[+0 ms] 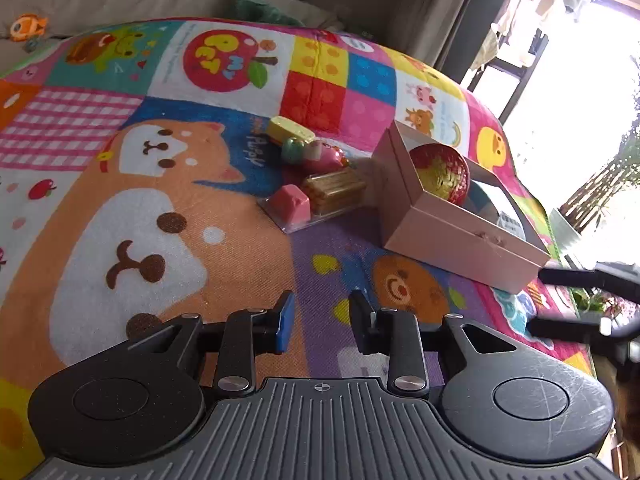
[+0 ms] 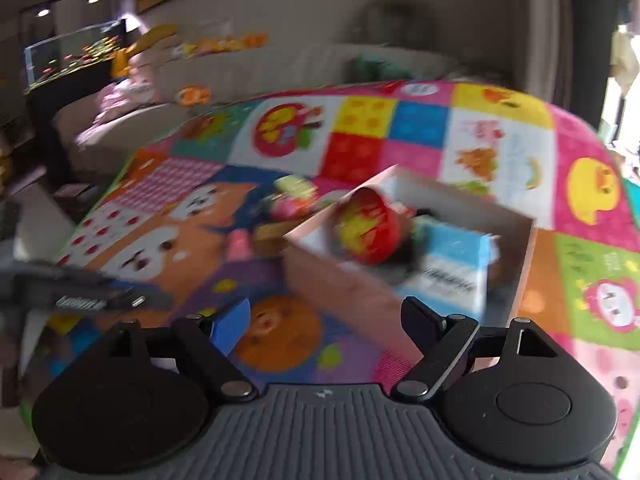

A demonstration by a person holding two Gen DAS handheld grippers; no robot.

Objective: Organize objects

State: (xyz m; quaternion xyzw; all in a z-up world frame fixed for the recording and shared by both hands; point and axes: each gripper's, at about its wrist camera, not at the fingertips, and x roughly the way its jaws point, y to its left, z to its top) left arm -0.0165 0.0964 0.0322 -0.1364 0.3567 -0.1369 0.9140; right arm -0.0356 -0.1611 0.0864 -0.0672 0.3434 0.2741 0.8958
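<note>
Pink rectangular cardboard box (image 1: 452, 216) sits open on your colourful play mat (image 1: 120, 200), red-gold bowl (image 1: 440, 174) inside — loose toys beside it await sorting. Left gripper (image 1: 320, 320) narrow, empty; right gripper (image 2: 326, 322) wide, empty.

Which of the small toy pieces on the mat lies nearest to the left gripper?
The pink block, at the near end of the cluster; the yellow piece is farthest.
</note>
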